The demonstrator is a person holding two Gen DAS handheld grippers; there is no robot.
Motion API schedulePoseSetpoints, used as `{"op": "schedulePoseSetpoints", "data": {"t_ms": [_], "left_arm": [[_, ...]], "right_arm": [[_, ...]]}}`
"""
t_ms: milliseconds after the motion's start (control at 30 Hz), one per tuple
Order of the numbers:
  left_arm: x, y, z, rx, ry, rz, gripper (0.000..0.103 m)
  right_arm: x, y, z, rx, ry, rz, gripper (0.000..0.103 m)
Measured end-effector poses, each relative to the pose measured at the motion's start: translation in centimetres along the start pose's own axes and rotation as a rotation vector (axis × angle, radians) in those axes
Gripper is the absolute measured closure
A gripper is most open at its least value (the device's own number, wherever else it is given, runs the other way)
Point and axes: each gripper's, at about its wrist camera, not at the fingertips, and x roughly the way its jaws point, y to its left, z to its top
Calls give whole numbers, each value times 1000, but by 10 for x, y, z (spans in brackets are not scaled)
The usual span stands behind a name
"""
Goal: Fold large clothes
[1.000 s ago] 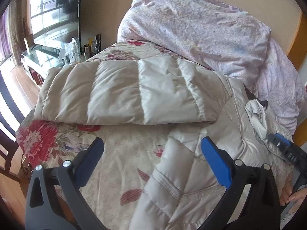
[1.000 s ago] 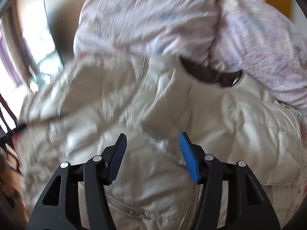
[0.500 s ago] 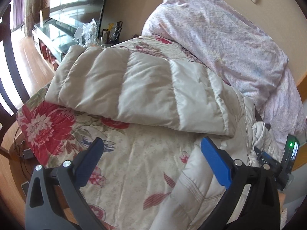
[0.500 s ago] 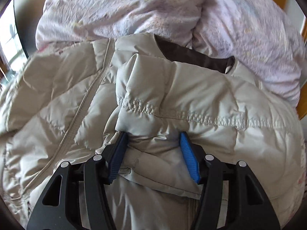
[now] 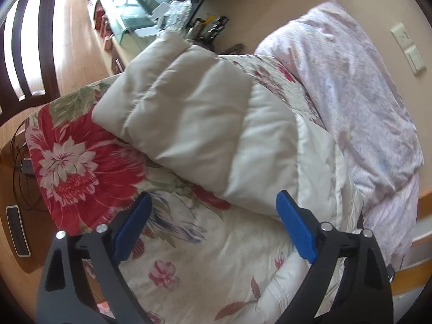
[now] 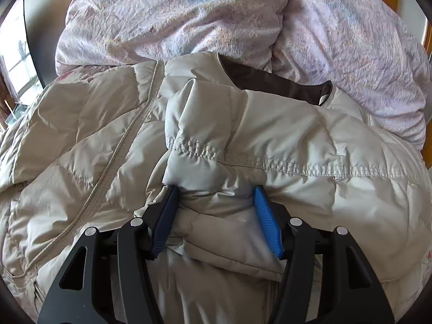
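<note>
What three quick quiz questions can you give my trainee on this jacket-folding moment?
1. True or false: the left claw grips the puffer jacket.
2. The right claw has between its fingers: A the lilac duvet, B a padded fold of the jacket, C nothing.
3. Fill in: the jacket lies on a ____-patterned bedspread.

Key:
1. False; it is open, over the bedspread, with nothing between its fingers.
2. B
3. Floral (red flowers).
</note>
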Motion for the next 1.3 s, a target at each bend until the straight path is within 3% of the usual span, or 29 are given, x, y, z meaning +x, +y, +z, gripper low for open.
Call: {"op": "schedulePoseSetpoints", "data": {"t_ms": [300,433,467,567,733,967,1067,1167,1300], "left_arm": [[4,19,21,-112,-39,17,35],[6,40,32,-210,-64,-12,69],[8,46,34,-233,-66,-26,82],[10,58,39,-275,-57,-73,94],[-23,16,50,-112,-152,-50,99],[-85,-109,39,203,-255,-227,100],[-100,-172,12,356,-238,-336,100],[-105,-230,-27,522,-179,-437,100],[-100,-280,-81,667,-96,-535,100]], "right_arm": [[-1,-2,-1,5,-10,6,42],[-1,-3,-2,14,-17,15,42],[-1,-3,-2,16,-18,16,42],[-1,-4,-2,23,-20,20,42],[-1,-4,-2,22,-21,19,42],[0,-5,0,19,-11,34,42],[-4,-12,2,25,23,76,42],[-20,-40,1,109,42,158,38],[-56,-82,-6,183,-38,108,35]]}}
